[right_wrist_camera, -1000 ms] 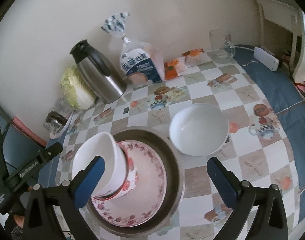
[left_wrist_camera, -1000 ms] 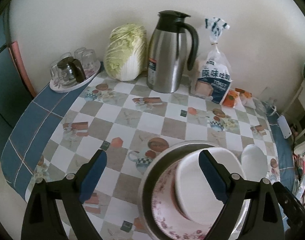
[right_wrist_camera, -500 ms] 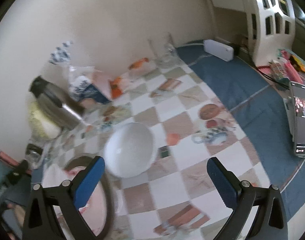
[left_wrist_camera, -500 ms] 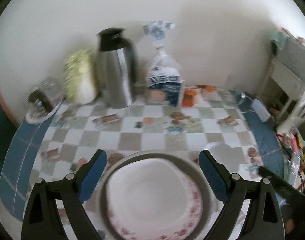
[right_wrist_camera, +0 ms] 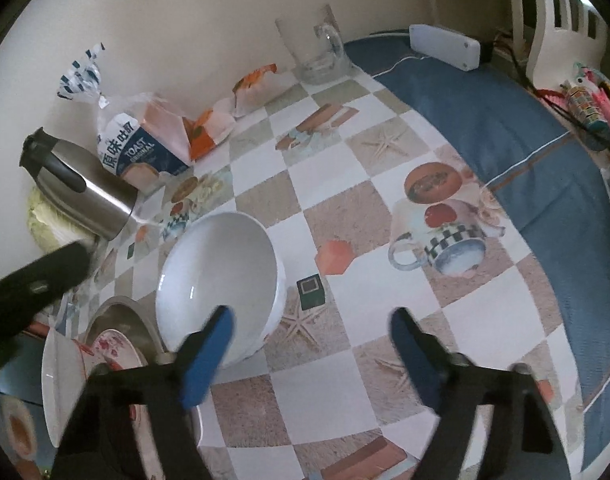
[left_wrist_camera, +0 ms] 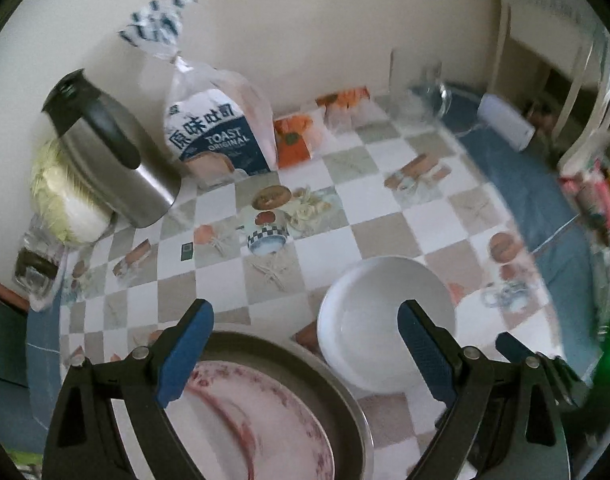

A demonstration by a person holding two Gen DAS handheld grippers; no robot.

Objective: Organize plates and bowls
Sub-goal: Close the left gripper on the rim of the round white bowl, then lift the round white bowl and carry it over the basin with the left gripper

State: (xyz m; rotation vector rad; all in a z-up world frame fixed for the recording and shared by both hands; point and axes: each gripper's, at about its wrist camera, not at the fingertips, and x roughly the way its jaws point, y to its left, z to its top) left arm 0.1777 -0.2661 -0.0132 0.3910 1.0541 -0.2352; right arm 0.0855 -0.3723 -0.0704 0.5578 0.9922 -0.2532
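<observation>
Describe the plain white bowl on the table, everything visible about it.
The white bowl is plain, glossy and ceramic-looking, deep with a rounded wall, and empty. It sits upright on the checkered tablecloth, right beside the metal pan that holds the floral plate; whether bowl and pan touch is unclear. The right gripper straddles its near rim, one blue finger over the bowl's inside, jaws just closing but not yet gripping.
</observation>
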